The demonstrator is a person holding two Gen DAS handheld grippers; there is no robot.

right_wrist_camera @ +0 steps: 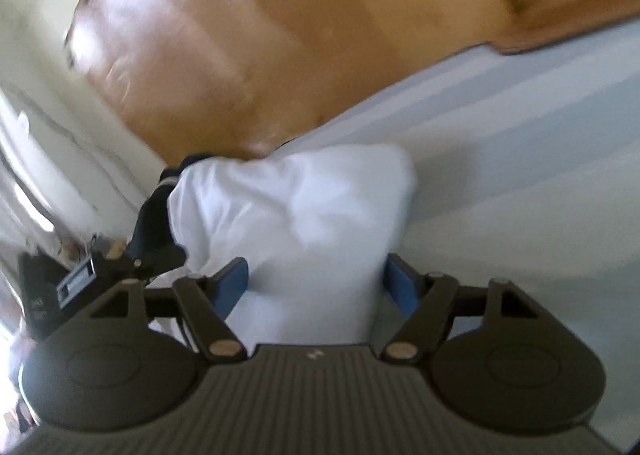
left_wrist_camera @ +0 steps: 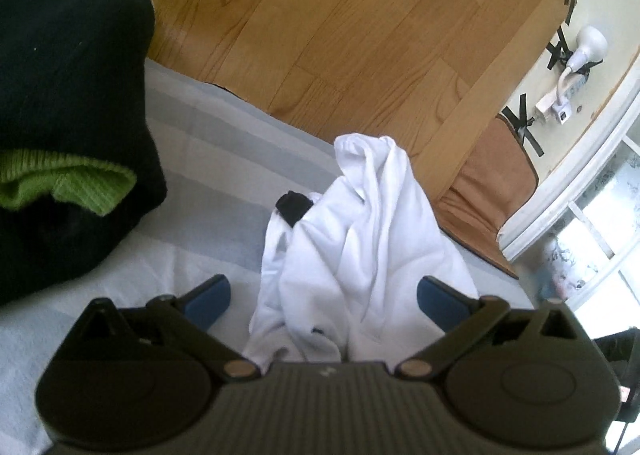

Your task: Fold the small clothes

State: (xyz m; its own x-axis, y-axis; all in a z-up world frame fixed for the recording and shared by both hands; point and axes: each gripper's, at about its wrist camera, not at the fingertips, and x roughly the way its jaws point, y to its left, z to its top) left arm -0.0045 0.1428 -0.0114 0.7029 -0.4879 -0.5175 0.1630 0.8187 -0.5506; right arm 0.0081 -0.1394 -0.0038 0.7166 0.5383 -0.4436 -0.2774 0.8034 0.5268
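A crumpled white garment [left_wrist_camera: 360,239] lies bunched on the pale striped bed sheet [left_wrist_camera: 224,135], with a small black patch [left_wrist_camera: 294,207] at its left side. My left gripper [left_wrist_camera: 324,295] is open, its blue pads either side of the garment's near end. In the right wrist view the same white garment [right_wrist_camera: 296,215] is blurred and sits between the wide-open blue pads of my right gripper [right_wrist_camera: 316,283]. The left gripper's dark body [right_wrist_camera: 100,279] shows at the left there.
A pile of dark navy clothes [left_wrist_camera: 68,95] with a lime green knit piece [left_wrist_camera: 68,181] lies on the bed at left. Beyond the bed edge are the wooden floor [left_wrist_camera: 340,15], a brown mat [left_wrist_camera: 492,183], and a taped white device [left_wrist_camera: 576,55] by the wall.
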